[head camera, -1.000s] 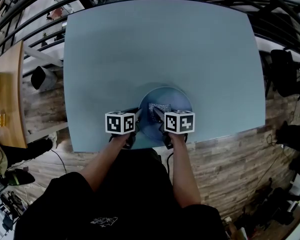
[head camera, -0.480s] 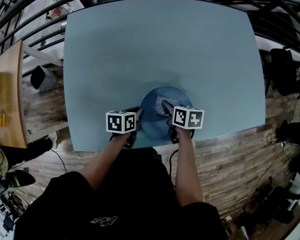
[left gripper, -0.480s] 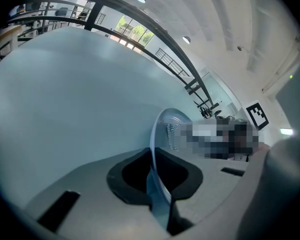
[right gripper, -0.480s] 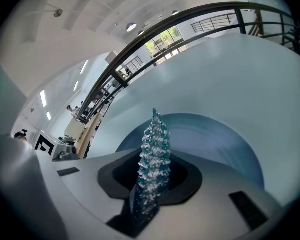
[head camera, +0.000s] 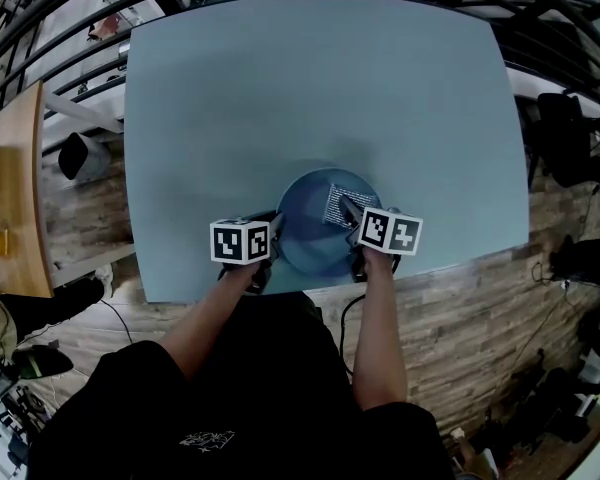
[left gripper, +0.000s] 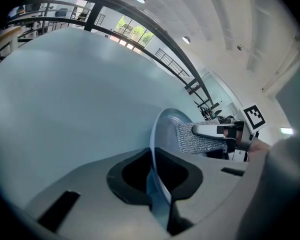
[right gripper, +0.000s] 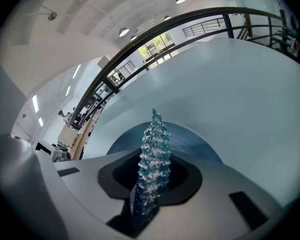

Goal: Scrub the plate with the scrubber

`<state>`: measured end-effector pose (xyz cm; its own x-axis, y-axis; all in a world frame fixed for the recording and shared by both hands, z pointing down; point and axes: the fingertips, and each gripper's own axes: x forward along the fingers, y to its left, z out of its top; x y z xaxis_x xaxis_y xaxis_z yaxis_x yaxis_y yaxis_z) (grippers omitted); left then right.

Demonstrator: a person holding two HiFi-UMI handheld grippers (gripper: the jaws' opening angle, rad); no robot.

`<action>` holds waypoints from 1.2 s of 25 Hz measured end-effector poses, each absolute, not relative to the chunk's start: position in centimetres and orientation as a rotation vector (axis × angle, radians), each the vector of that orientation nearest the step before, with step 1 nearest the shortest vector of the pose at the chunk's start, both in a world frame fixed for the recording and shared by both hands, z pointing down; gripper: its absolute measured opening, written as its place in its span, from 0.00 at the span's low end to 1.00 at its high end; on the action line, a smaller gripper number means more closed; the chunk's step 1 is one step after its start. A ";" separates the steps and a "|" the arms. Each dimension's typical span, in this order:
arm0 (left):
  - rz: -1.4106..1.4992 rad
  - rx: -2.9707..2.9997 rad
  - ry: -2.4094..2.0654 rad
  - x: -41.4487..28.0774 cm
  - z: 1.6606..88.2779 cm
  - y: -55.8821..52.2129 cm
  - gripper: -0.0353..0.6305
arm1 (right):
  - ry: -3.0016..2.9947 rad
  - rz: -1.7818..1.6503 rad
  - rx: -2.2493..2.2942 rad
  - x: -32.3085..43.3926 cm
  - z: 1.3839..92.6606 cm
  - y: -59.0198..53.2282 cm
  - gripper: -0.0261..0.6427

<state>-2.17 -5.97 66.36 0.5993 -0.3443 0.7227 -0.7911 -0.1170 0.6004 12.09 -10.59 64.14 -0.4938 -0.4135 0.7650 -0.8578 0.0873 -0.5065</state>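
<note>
While the left tool (head camera: 274, 236) clamps the plate (head camera: 310, 240) by its left rim on the surface (head camera: 310, 88), the right tool (head camera: 347, 210), closed on the scrubber (head camera: 336, 203), holds it against the plate's right side. Scrubbing appears under way; the remaining area cannot be judged.

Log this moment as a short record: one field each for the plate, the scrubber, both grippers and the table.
plate: blue, round, at the table's near edge
scrubber: silvery mesh pad, over the right part of the plate
left gripper: jaws closed on the plate's rim
right gripper: jaws closed on the scrubber
table: pale blue-grey top
</note>
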 end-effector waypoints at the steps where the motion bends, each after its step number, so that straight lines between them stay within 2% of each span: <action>1: 0.497 1.710 -0.943 -2.2 66.4 -5.9 0.11 | -1.939 1.385 1.256 12.3 64.1 -10.6 0.17; 14: 0.501 1.710 -0.949 -2.3 66.4 -5.9 0.11 | -1.863 1.328 1.326 16.5 63.8 -9.8 0.17; 30: 0.490 1.694 -0.943 -2.6 66.3 -6.1 0.11 | -1.800 1.163 1.197 18.2 63.4 -7.1 0.16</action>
<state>-2.62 -6.07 66.33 0.5999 -0.3428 0.7229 -0.7886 -0.1007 0.6066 18.21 -7.12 63.35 -0.3516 -0.3333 0.8748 -0.9345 0.1805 -0.3068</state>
